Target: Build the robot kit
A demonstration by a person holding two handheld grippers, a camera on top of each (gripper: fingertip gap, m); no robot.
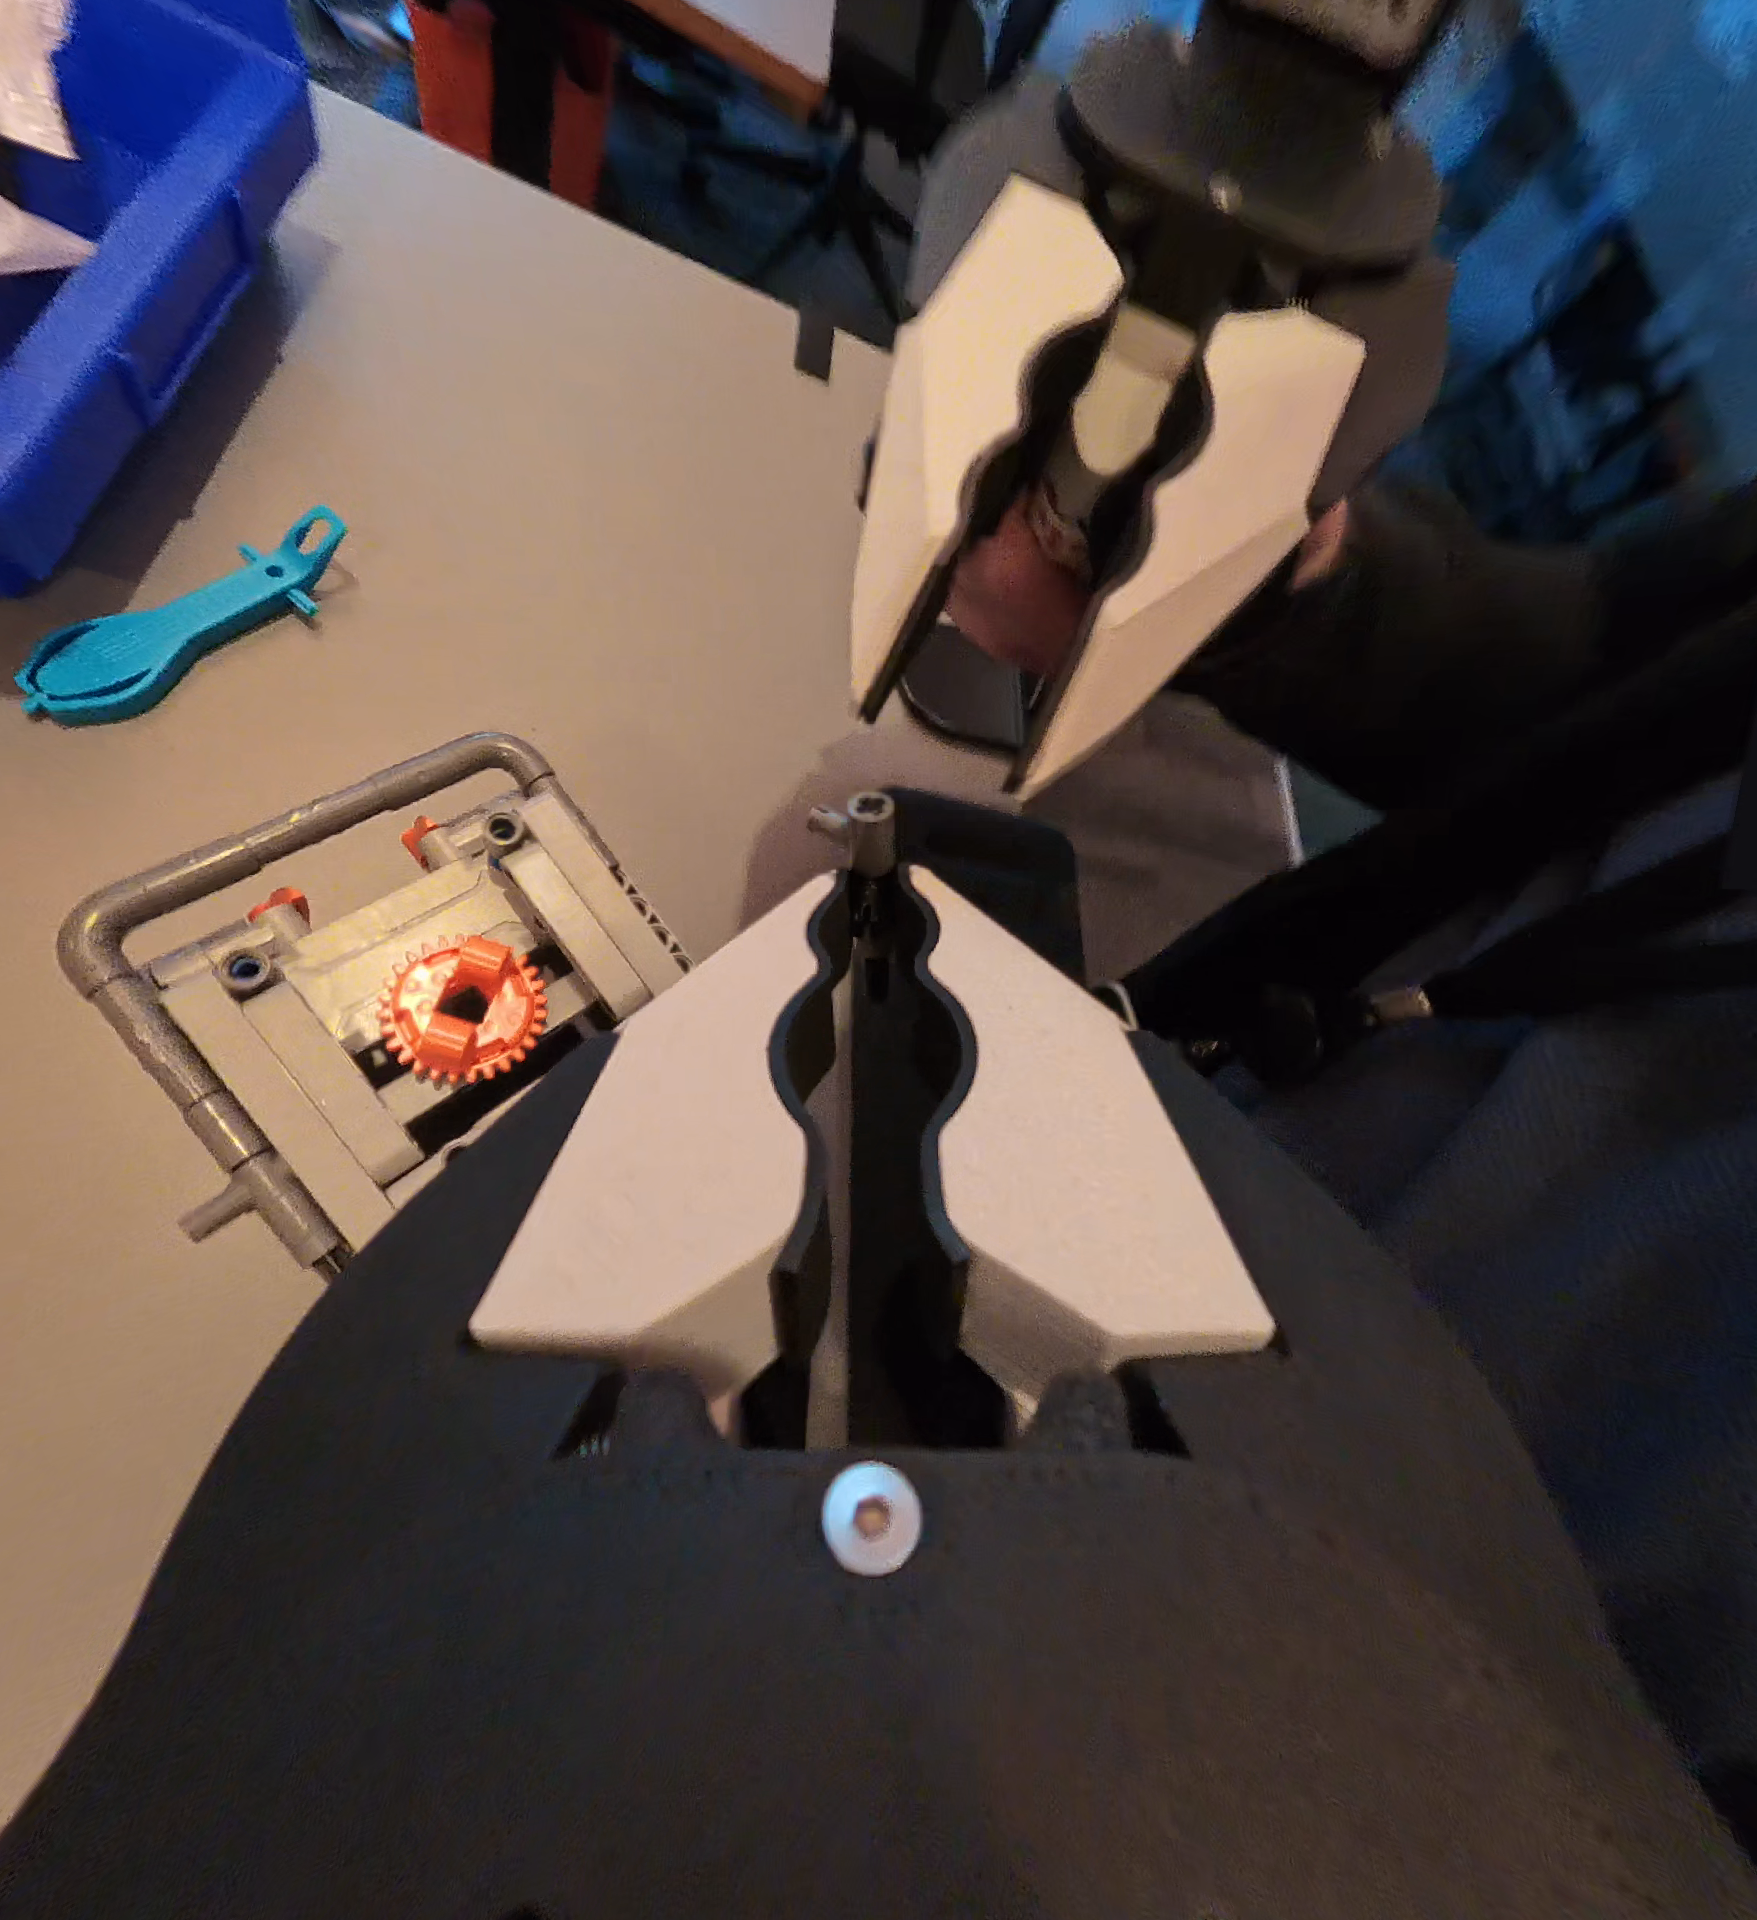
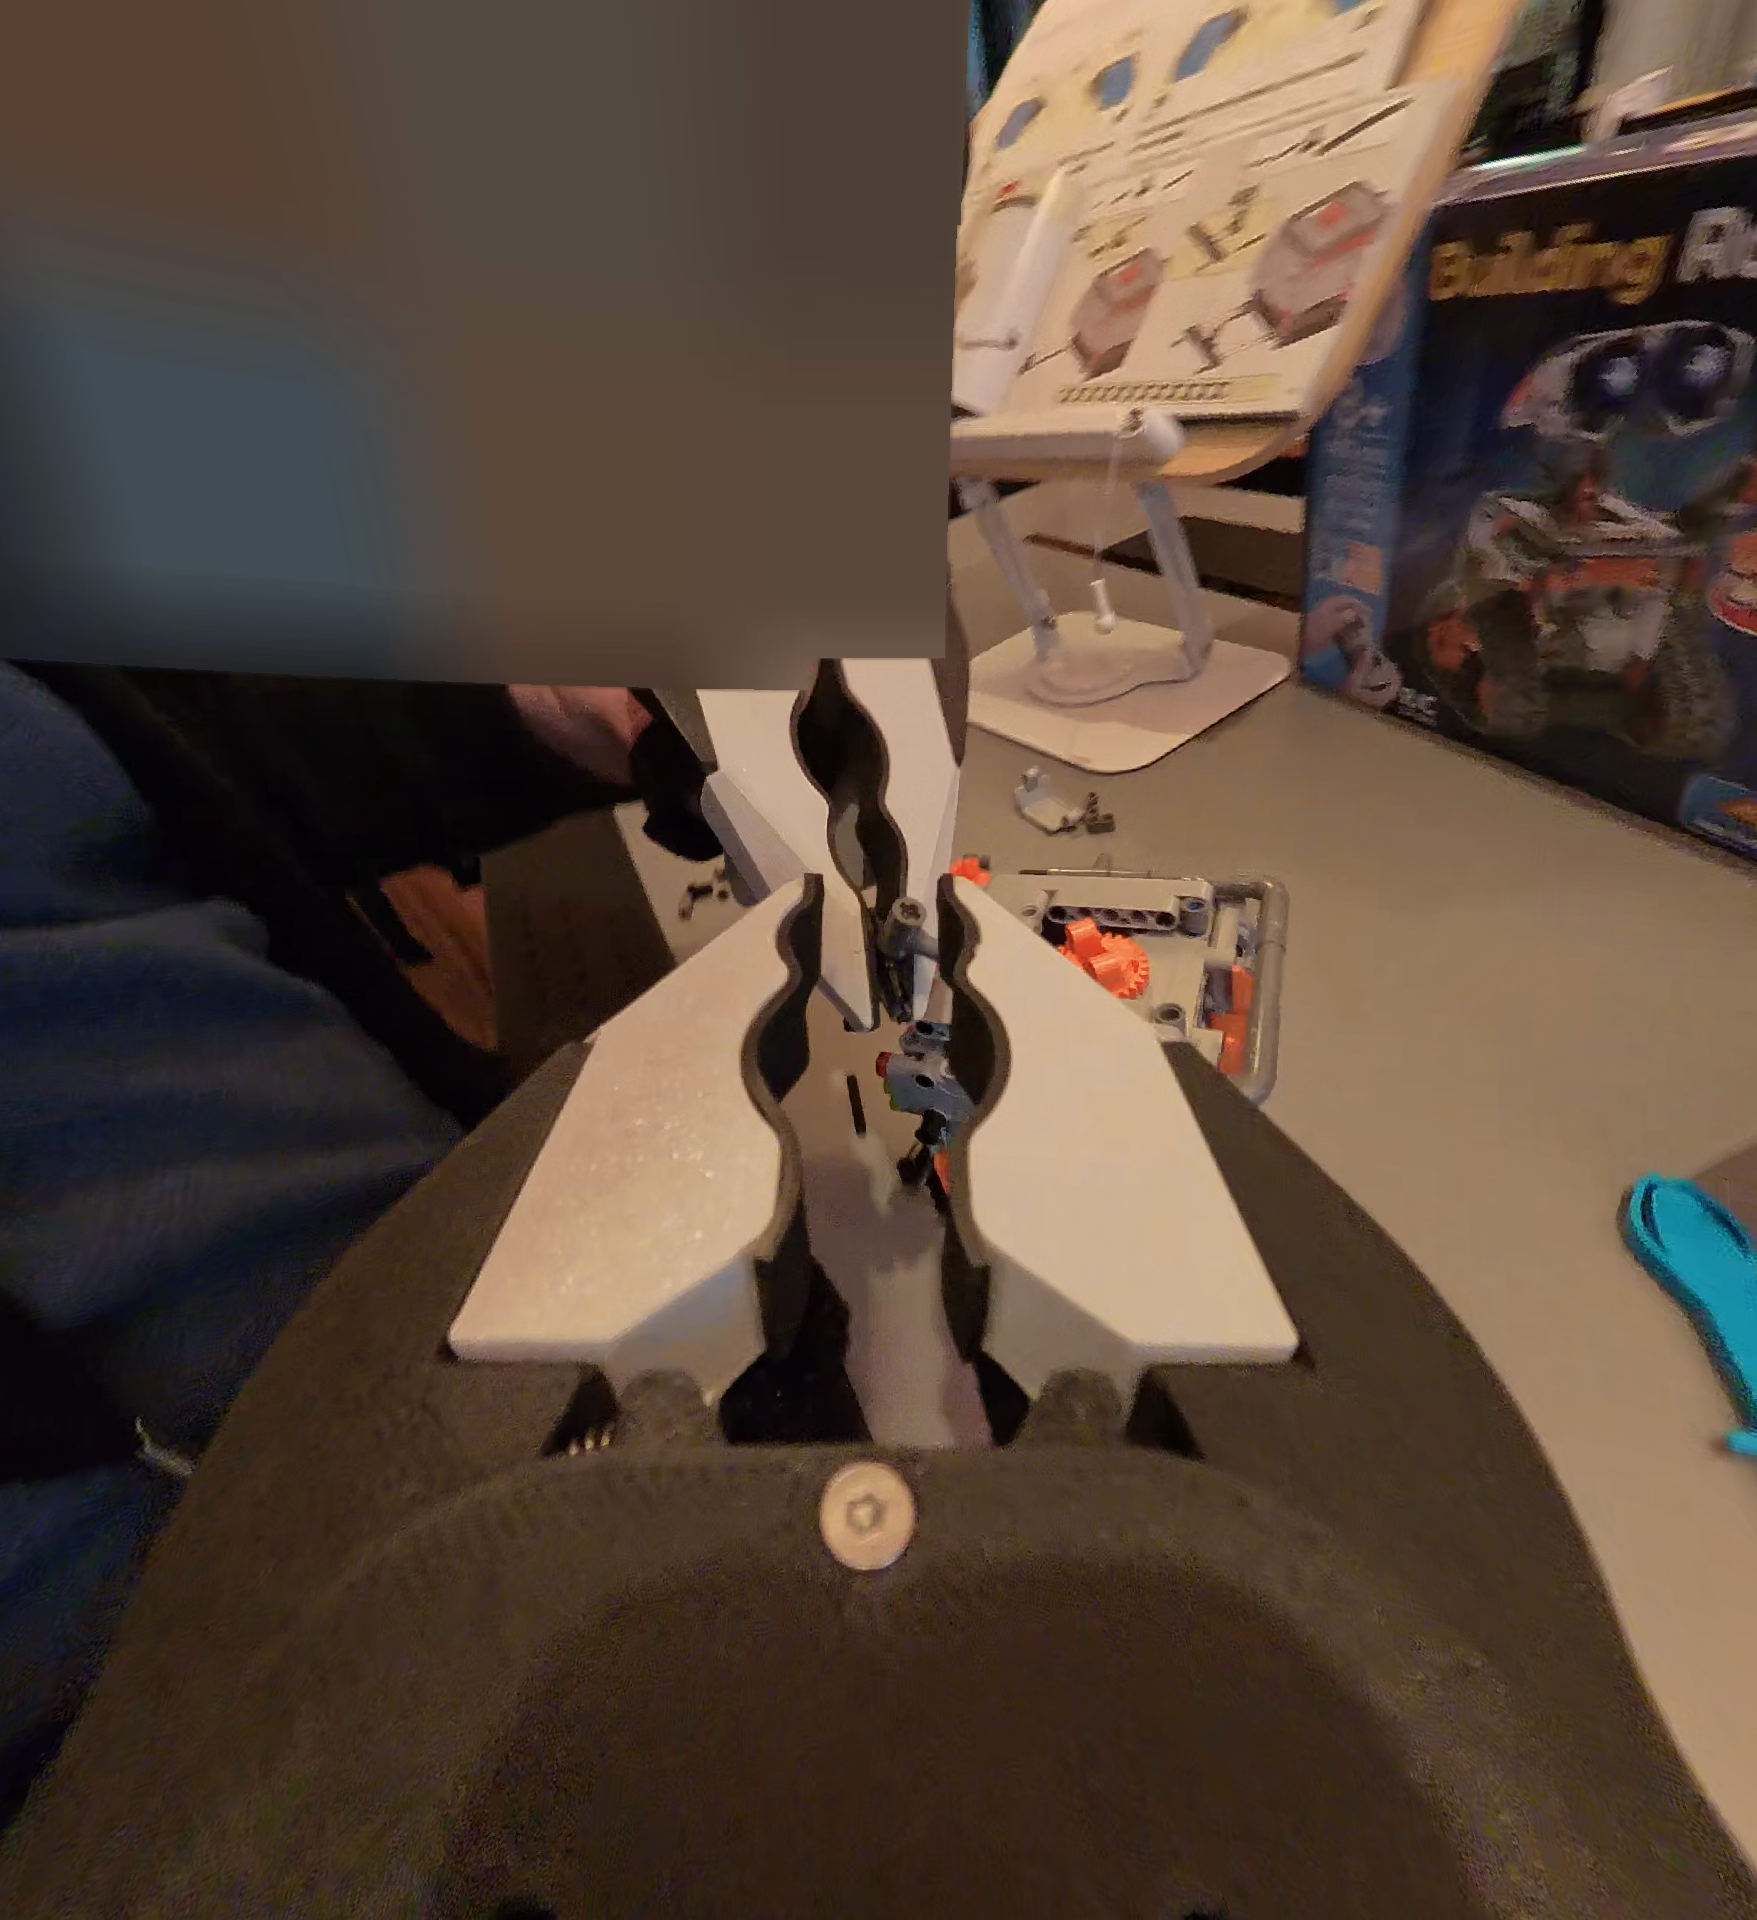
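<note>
orange gear (image 1: 461, 1010) in grey frame (image 1: 230, 997), teal tool (image 1: 178, 623), blue bin (image 1: 115, 301), grey table (image 1: 541, 468).
</note>
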